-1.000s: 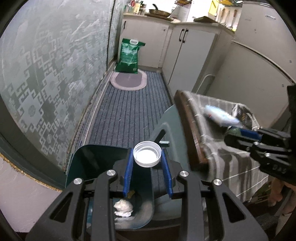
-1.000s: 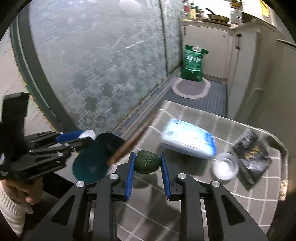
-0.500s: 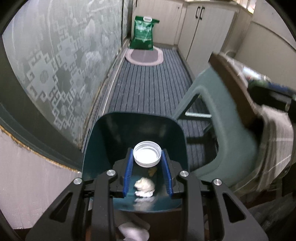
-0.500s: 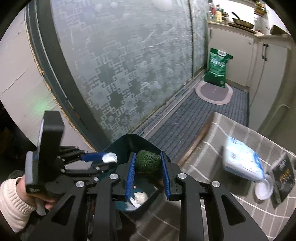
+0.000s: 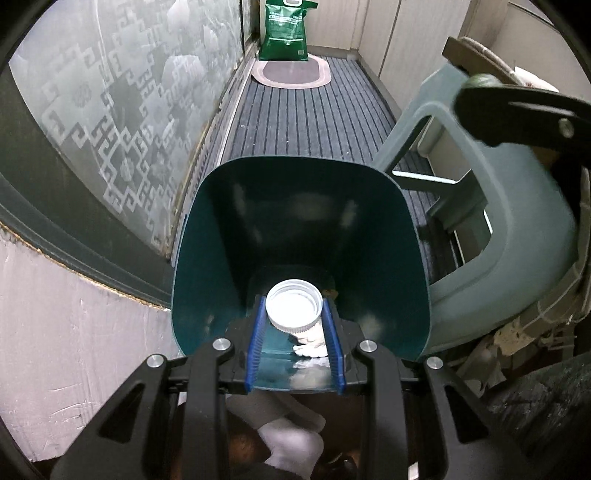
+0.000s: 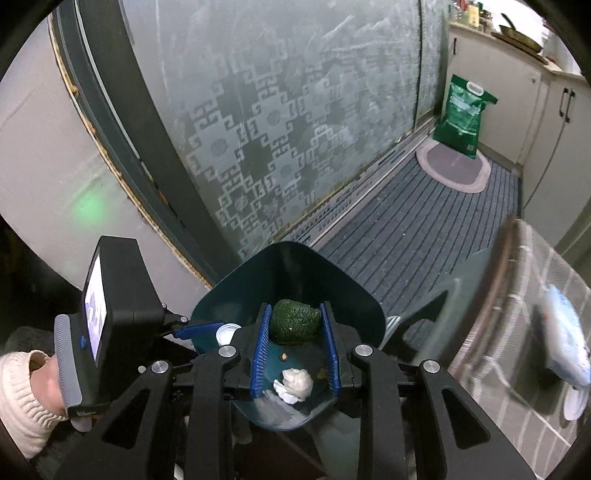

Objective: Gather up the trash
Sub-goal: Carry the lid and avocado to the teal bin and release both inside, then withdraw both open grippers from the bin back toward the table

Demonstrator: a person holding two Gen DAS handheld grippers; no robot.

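Note:
A dark teal trash bin [image 5: 295, 206] stands on the floor below both grippers; in the right wrist view the bin [image 6: 354, 295] sits centre bottom. My left gripper [image 5: 294, 314] is shut on a white bottle cap [image 5: 293, 308], held over the bin's mouth. My right gripper [image 6: 295, 325] is shut on a wrinkled dark green avocado piece [image 6: 294, 321], also above the bin. A crumpled white tissue [image 6: 295, 382] and small crumbs lie on the bin's bottom. The left gripper [image 6: 207, 330] with the cap [image 6: 227, 332] shows at the bin's left rim.
A grey-green plastic chair [image 5: 509, 221] stands right of the bin. A table with a checked cloth [image 6: 524, 332] holds a blue-white packet [image 6: 565, 339] and a white lid [image 6: 574, 404]. A frosted glass door [image 6: 277, 129], a striped mat [image 5: 314, 110] and a green bag [image 5: 286, 29] lie beyond.
Both grippers have come down and across from the table to over the bin, each still holding its item. The bin now fills the centre of both views.

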